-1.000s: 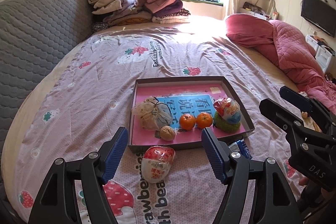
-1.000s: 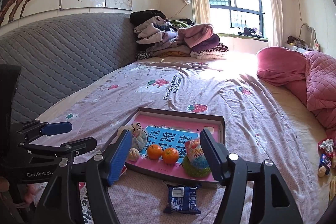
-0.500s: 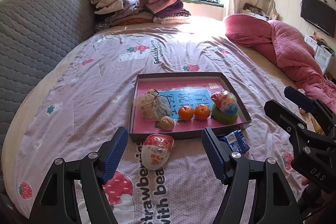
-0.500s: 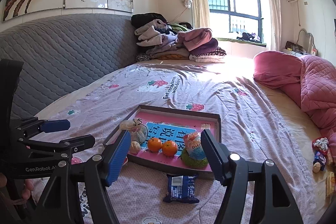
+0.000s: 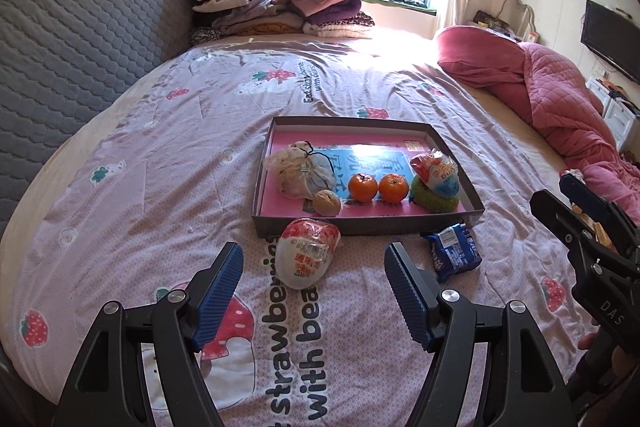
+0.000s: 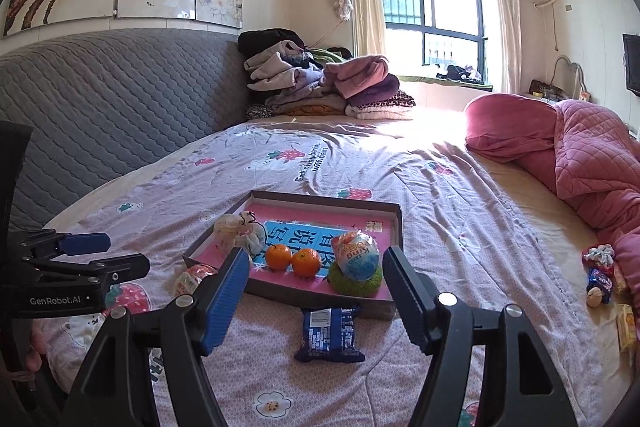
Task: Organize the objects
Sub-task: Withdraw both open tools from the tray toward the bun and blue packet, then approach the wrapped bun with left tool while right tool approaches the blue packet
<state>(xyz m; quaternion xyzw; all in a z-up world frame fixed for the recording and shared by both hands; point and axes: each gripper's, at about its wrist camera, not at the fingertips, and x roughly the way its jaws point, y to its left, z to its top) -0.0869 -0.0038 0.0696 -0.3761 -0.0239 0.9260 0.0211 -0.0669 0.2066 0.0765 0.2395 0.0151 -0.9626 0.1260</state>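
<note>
Your left hand-held gripper [image 5: 312, 281] is released, jaws wide apart, hovering over the bed [image 5: 160, 187] with nothing between them. The red-and-white wrapped snack [image 5: 306, 253] lies on the bedspread just ahead of its fingertips, touching or nearly touching the near wall of the shallow box [image 5: 360, 225]; can't tell which.

Your right hand-held gripper [image 6: 314, 281] is also released and empty. The blue snack packet [image 6: 330, 333] lies flat on the bed between its fingers, just outside the box's near wall.

Inside the box, left to right: a drawstring pouch [image 5: 302, 173], a walnut [image 5: 327, 202] just in front of it, two oranges [image 5: 378, 187] side by side, and a wrapped bun [image 5: 436, 173] sitting on a green scrubber [image 5: 430, 203].

A few small wrapped items [image 6: 600, 273] lie at the right edge of the bed by the pink quilt [image 6: 592, 155], too small to identify.
</note>
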